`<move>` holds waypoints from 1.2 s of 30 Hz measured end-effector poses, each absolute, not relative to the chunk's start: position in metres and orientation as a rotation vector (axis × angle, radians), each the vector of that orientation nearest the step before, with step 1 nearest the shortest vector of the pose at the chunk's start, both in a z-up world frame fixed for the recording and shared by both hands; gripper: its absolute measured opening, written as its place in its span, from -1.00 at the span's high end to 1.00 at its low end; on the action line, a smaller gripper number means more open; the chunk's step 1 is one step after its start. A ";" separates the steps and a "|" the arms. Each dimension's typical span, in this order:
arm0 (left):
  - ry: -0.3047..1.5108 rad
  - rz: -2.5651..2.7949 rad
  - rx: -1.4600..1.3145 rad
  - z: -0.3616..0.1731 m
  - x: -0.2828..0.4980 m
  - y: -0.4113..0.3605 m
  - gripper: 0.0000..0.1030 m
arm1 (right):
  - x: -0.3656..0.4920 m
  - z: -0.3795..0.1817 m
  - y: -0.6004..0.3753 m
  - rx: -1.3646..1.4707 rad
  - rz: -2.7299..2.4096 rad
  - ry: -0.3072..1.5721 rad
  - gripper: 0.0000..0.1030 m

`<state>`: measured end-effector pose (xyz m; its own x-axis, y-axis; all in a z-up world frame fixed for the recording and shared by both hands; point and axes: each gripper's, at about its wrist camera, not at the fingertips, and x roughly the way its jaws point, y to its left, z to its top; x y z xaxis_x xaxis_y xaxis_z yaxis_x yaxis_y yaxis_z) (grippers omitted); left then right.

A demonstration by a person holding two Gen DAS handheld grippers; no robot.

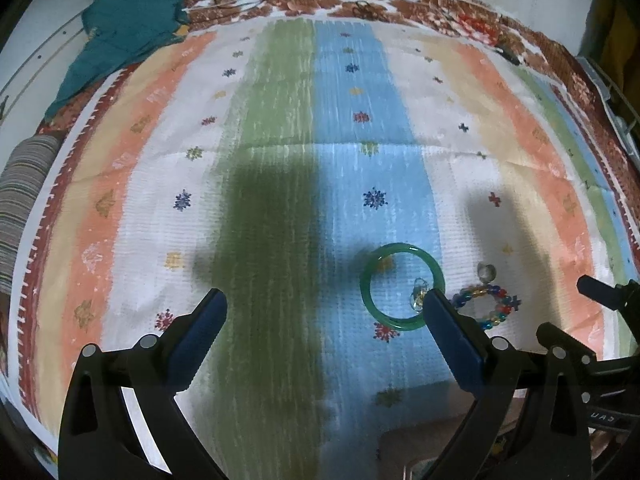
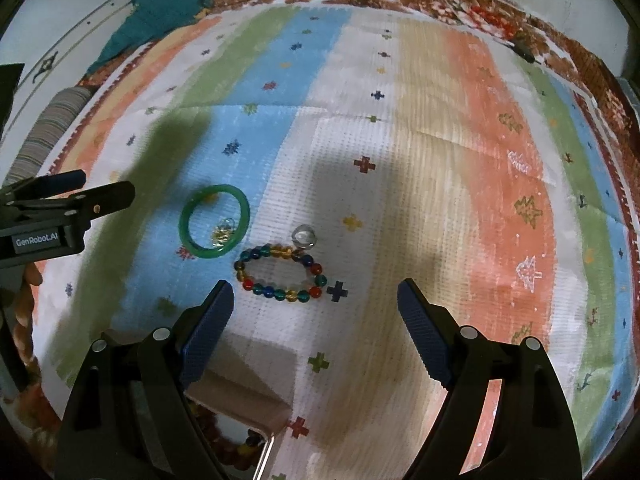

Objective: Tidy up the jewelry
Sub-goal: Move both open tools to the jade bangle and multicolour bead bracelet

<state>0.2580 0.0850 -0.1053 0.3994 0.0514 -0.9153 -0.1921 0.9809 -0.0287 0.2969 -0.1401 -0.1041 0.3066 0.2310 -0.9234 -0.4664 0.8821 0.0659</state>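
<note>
1. Left gripper (image 1: 324, 308), bottom of the left wrist view: jaws wide apart, nothing between the pads. The right-hand finger (image 1: 452, 344) covers the lower right arc of the bangle (image 1: 366, 292) and the left end of the bead bracelet (image 1: 486, 304).
2. Right gripper (image 2: 316, 298), bottom of the right wrist view: jaws wide apart and empty. Its arms cut off the lower frame corners.
3. Box (image 2: 244, 396), bottom centre of the right wrist view: brown, with a pale metal edge, partly hidden behind the left-hand finger and cut by the frame edge. Beads show inside, dim and hard to make out.
4. Bead bracelet (image 2: 282, 272), centre left of the right wrist view: an oval of red, blue, green and amber beads lying flat on the cloth (image 2: 440, 200).
5. Clear stone (image 2: 304, 237): touching or just beside the bracelet's upper edge; its form is too blurred to tell.
6. Bangle (image 2: 215, 221): green, flat on the blue stripe, just left of the bracelet. A small glinting piece (image 2: 224, 235) lies within its lower right; kind unclear.
7. Teal fabric (image 1: 124, 28), upper left: crumpled at the cloth's far edge, cut by the fisheye rim.
</note>
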 end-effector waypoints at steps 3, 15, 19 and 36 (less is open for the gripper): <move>1.168 0.156 -0.127 -0.114 0.263 0.086 -0.87 | 0.301 -0.110 -0.139 -0.237 0.461 1.188 -0.63; 1.221 0.141 -0.049 -0.136 0.282 0.077 -0.87 | 0.316 -0.132 -0.134 -0.273 0.450 1.242 -0.63; 1.234 0.137 -0.048 -0.144 0.288 0.078 -0.87 | 0.320 -0.141 -0.130 -0.295 0.441 1.259 -0.63; 1.303 0.118 -0.018 -0.177 0.302 0.074 -0.55 | 0.331 -0.165 -0.117 -0.374 0.397 1.280 -0.63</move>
<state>0.3016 0.0743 -0.1767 0.2591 0.0765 -0.9628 -0.0970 0.9939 0.0528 0.3313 -0.1168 -0.1650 0.2379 0.0775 -0.9682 -0.4841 0.8736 -0.0491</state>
